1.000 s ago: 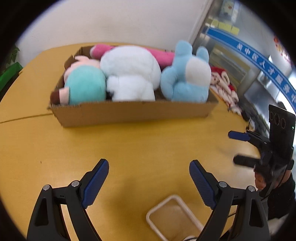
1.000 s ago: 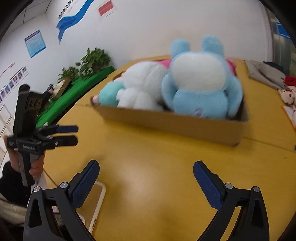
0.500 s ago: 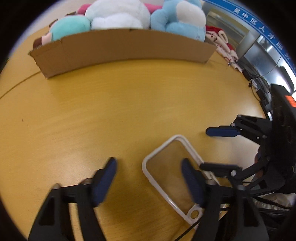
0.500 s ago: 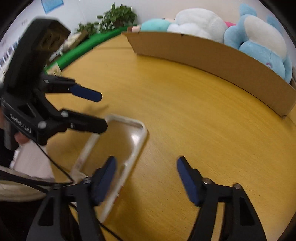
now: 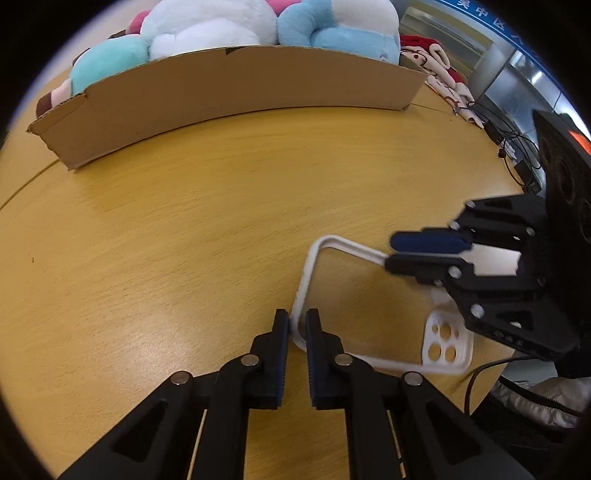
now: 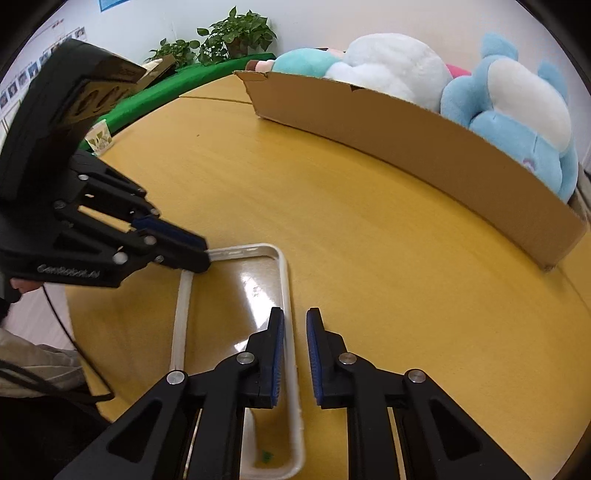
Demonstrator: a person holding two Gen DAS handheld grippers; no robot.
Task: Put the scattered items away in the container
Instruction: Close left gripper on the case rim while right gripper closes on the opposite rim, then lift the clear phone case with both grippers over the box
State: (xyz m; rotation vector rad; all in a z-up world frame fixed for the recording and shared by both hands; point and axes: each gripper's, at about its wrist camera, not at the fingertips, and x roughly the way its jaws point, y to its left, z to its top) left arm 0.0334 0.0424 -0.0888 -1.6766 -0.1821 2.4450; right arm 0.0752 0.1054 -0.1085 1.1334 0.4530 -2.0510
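Note:
A clear phone case with a white rim [image 5: 373, 317] [image 6: 236, 295] lies on the yellow wooden table near its front edge. My left gripper [image 5: 297, 325] is shut on one rim of the case; it also shows in the right wrist view [image 6: 201, 254]. My right gripper [image 6: 294, 325] is shut on the opposite long rim; it also shows in the left wrist view [image 5: 391, 251]. The cardboard box [image 5: 236, 96] [image 6: 406, 147] stands at the back, filled with plush toys: teal [image 5: 107, 62], white [image 5: 210, 29], light blue [image 5: 343, 26].
Red-and-white cloth [image 5: 439, 66] and black cables [image 5: 506, 140] lie to the right of the box. A green bench with potted plants [image 6: 221, 40] and a paper cup [image 6: 99, 137] stand beyond the table's left edge.
Both grippers dropped low toward the table, moved in on the phone case from opposite sides and closed on its rims. The box now sits farther up in both views.

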